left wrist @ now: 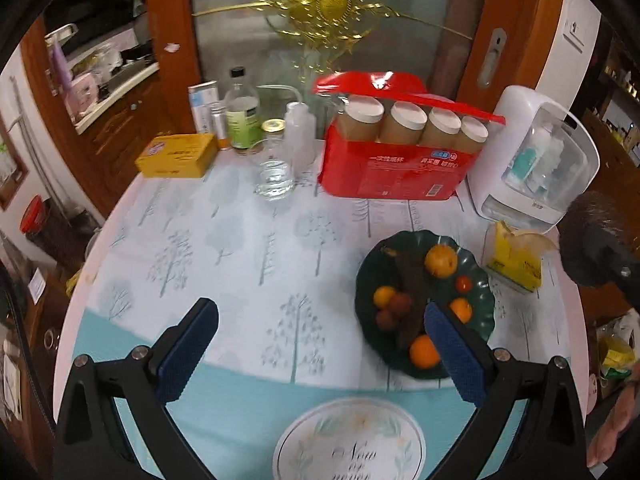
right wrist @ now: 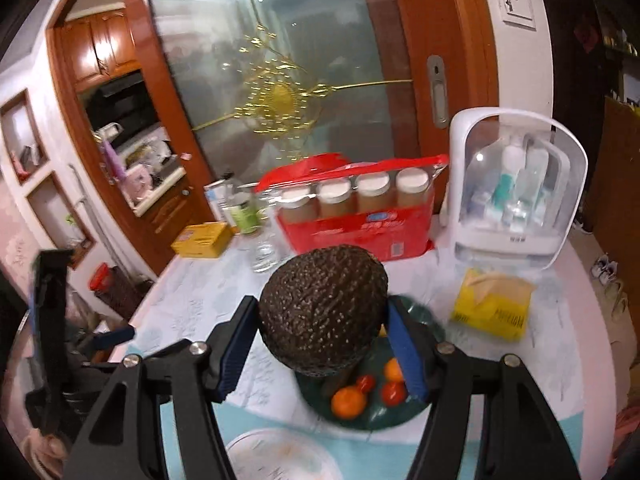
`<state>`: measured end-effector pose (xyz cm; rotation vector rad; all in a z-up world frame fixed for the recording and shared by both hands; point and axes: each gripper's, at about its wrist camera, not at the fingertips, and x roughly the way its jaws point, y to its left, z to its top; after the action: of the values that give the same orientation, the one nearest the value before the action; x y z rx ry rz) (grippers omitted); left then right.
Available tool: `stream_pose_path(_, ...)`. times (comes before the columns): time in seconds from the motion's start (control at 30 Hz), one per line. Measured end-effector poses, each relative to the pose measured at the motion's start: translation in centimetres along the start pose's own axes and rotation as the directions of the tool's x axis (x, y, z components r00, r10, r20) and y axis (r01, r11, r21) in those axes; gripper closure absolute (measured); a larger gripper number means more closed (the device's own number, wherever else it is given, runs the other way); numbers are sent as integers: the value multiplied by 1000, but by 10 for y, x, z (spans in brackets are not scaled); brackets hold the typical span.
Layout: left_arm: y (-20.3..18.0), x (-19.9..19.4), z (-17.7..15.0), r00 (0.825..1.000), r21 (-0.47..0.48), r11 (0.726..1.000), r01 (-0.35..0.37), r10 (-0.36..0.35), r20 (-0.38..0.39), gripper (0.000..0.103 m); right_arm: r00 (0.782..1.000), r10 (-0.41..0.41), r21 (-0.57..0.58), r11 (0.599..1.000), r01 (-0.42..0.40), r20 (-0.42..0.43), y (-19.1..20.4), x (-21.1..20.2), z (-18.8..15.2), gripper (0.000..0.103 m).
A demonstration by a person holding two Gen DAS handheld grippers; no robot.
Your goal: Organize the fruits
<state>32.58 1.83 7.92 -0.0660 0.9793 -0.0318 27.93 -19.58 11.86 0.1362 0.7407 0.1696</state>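
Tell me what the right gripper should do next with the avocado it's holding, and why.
Probably lower the avocado toward a bare patch of the dark green plate. The right gripper is shut on it above that plate, where the oranges and small red fruits already lie. The left gripper is open and holds nothing, off to the side.

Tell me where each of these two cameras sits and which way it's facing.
Left wrist: rides the left hand-held gripper, jaws open and empty, looking across the table toward the glass door; the dark plate lies to its right.
Right wrist: rides the right hand-held gripper, shut on the avocado above that plate.
Shared: the plate, the red package.
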Motion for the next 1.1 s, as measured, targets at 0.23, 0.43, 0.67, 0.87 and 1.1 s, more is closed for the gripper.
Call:
stream_pose_path(0.23,-12,89,10,999,-8,1000,25,-26,-48,1,995,-17,70,997,24,-95,-47,91,-17,39)
stream_pose_path(0.43,-23,142,-4,997,1,999,53,-53,-53,1,983,-11,82,996,26,-184,-63,153,-55,39)
stream_pose_path(0.67,-25,172,-18,996,1,999,42,-42,-81,0,962,-21,98,994,50,-272,-71,193,-84,38)
stream_pose_path(0.87,-18,178,-29,994,-1,1000,14,-15,-112,1,948,-10,137,989,57,-317,-73,200,-90,38)
stream_pose_path(1.1,-7,159,-33,994,-22,1000,0,-2,-111,1,960,-26,130,989,65,-278,-69,175,-86,38)
